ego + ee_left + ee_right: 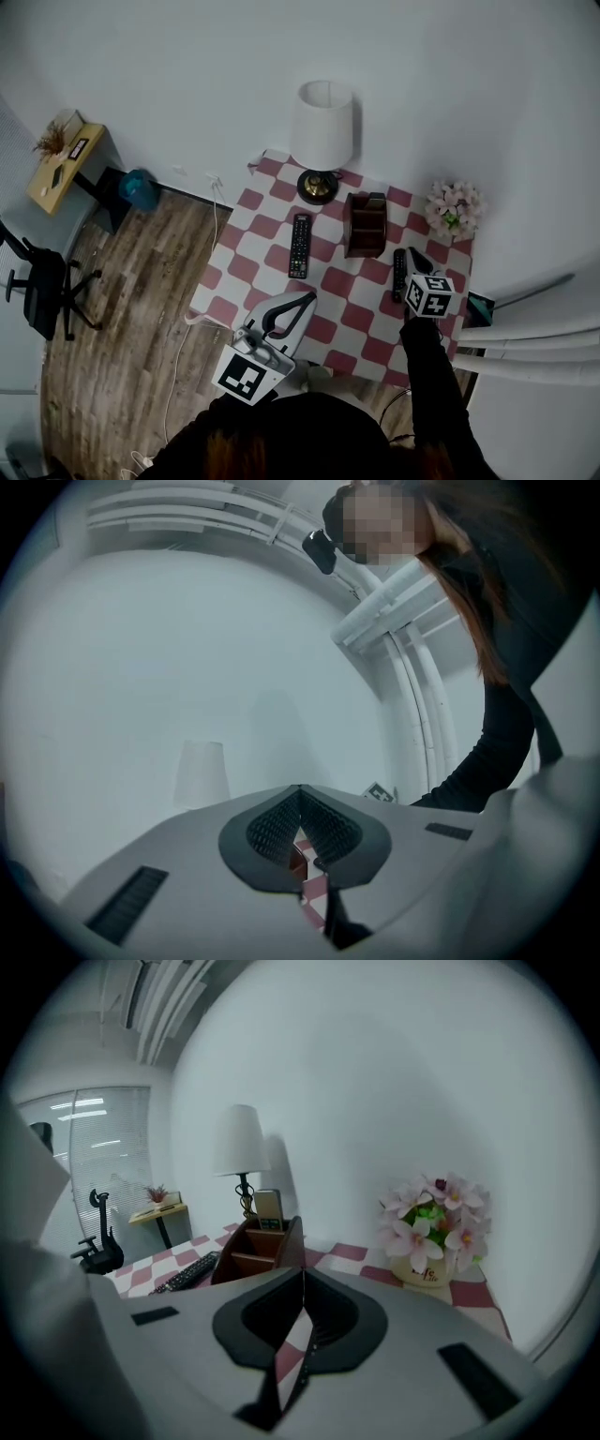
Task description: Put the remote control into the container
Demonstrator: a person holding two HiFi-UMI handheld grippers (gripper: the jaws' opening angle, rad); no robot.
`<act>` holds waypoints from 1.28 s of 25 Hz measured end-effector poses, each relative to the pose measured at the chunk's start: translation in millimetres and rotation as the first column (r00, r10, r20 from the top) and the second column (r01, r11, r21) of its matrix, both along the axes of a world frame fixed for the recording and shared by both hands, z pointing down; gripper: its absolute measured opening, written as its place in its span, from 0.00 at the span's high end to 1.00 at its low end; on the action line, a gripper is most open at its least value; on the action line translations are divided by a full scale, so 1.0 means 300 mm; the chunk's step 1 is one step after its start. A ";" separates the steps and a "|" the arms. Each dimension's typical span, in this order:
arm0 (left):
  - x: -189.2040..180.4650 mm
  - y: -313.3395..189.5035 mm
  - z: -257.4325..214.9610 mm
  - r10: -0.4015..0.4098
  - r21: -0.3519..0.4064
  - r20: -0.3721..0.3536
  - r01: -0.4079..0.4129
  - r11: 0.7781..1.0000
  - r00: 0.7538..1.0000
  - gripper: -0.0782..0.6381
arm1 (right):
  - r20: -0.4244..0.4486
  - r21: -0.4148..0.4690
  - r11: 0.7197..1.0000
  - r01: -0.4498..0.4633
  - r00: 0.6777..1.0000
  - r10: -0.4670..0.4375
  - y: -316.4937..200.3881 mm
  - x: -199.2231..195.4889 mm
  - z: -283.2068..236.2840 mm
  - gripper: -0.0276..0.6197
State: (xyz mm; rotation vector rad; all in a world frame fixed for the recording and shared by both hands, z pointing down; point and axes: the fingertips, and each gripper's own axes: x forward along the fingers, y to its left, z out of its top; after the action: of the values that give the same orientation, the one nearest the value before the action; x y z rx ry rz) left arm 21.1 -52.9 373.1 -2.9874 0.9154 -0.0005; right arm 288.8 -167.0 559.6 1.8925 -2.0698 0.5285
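Note:
A long black remote control [299, 246] lies on the checkered table [246, 200], left of the brown wooden container [365, 228]. A second black remote [398, 274] lies right of the container, close beside my right gripper [414, 255]. A third remote [376, 201] stands upright in the container's back slot. My right gripper [302, 1275] is shut and holds nothing; it points at the container [255, 1252]. My left gripper [307, 299] hovers over the table's near edge, shut and empty, its jaws [300, 790] tilted up at the wall.
A white-shaded lamp [322, 126] stands at the table's back edge. A pot of pink flowers [454, 207] sits at the back right corner. Left of the table are wooden floor, a black office chair [42, 281] and a small desk [64, 161]. White pipes [525, 347] run at right.

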 end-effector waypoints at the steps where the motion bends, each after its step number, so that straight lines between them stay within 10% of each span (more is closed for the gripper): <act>1: -0.001 -0.001 0.002 -0.001 0.000 0.003 0.001 1.000 1.000 0.89 | 0.003 -0.029 1.000 -0.002 1.000 0.002 -0.006 0.006 0.027 0.93; 18: -0.004 0.001 0.025 -0.006 -0.010 0.039 0.007 1.000 0.999 0.89 | -0.065 -0.397 0.915 -0.070 0.997 0.048 -0.031 0.052 0.340 0.62; 32: -0.041 0.001 0.032 -0.041 -0.013 0.046 0.042 0.999 0.998 0.89 | -0.046 -0.357 0.932 -0.059 0.998 0.046 -0.041 0.054 0.329 0.65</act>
State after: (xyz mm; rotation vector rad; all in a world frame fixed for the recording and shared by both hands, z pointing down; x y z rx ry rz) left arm 8.8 -52.5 382.5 -2.9666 0.9764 -0.0757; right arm 304.9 -179.4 658.2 1.7297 -1.7576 0.8162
